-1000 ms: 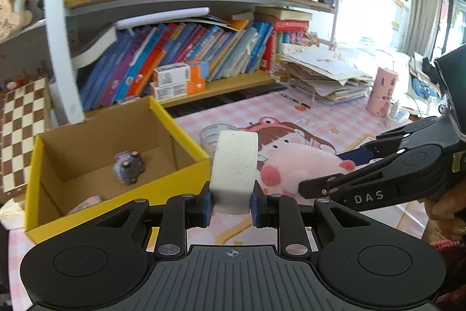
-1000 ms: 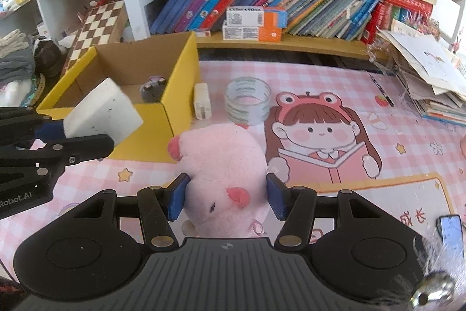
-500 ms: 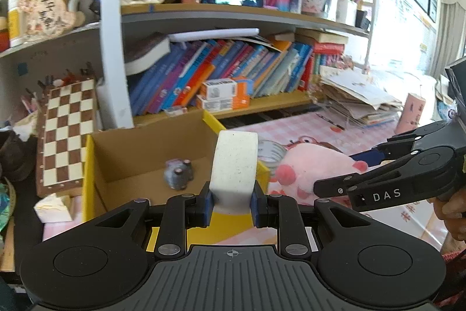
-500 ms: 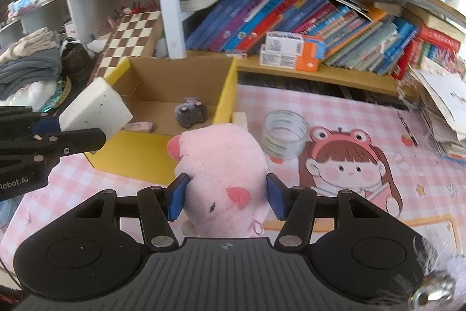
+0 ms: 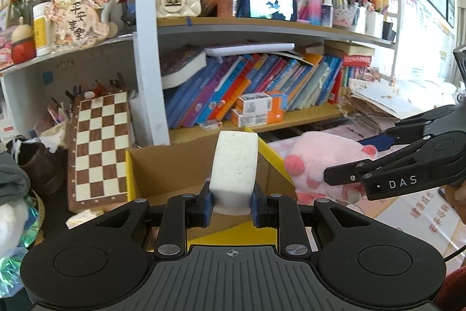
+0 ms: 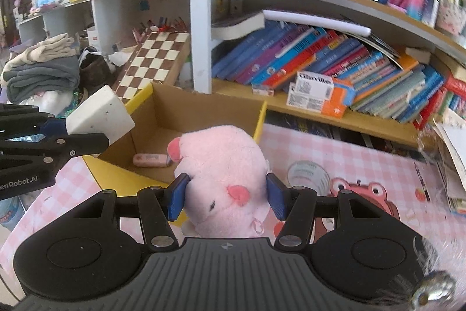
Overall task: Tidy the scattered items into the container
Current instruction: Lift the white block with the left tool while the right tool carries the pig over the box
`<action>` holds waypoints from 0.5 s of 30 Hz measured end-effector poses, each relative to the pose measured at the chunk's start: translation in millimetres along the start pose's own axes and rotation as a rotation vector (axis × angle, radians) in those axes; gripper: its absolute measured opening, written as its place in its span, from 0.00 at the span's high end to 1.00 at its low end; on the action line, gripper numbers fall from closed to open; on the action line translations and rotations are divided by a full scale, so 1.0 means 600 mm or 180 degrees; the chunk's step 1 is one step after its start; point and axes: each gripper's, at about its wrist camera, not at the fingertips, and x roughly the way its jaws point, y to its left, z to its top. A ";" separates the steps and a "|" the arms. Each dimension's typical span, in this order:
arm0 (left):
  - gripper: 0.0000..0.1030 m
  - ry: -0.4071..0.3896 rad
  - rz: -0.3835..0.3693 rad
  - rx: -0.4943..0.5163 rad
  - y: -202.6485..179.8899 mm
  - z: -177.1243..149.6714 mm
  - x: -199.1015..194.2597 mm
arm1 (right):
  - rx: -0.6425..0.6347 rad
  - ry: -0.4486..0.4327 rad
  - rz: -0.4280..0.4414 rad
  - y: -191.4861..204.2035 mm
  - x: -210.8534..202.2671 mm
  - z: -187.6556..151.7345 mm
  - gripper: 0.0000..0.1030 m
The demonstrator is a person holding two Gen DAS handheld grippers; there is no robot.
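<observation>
Your desk [image 6: 364, 162], under its pink checked mat, carries the yellow cardboard box [image 6: 204, 112], the container for this task; it sits open-topped against the bookshelf [image 6: 320, 104], so both loads can enter from above.

Your right hand-held gripper [image 6: 222, 196] is clamped on the pink plush pig [image 6: 221, 162], blue pads pressed into its soft sides. The plush hangs at the box's near right corner, partly over the opening, a position that suits a straight drop.

Your left hand-held gripper [image 5: 231, 204] is closed on the white speckled block [image 5: 234, 168], gripped low so most of it stands clear ahead of the pads. It hangs over the box's near wall, beside the plush but apart from it (which keeps the two loads from colliding).

A pink eraser-like bar [image 6: 151, 160] already lies on the box floor. A roll of clear tape [image 6: 308, 175] lies on the desk outside the box.
</observation>
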 end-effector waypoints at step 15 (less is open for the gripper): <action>0.77 0.0045 0.0065 -0.0064 0.024 0.010 0.037 | -0.0180 -0.0103 0.0114 0.010 0.044 0.052 0.49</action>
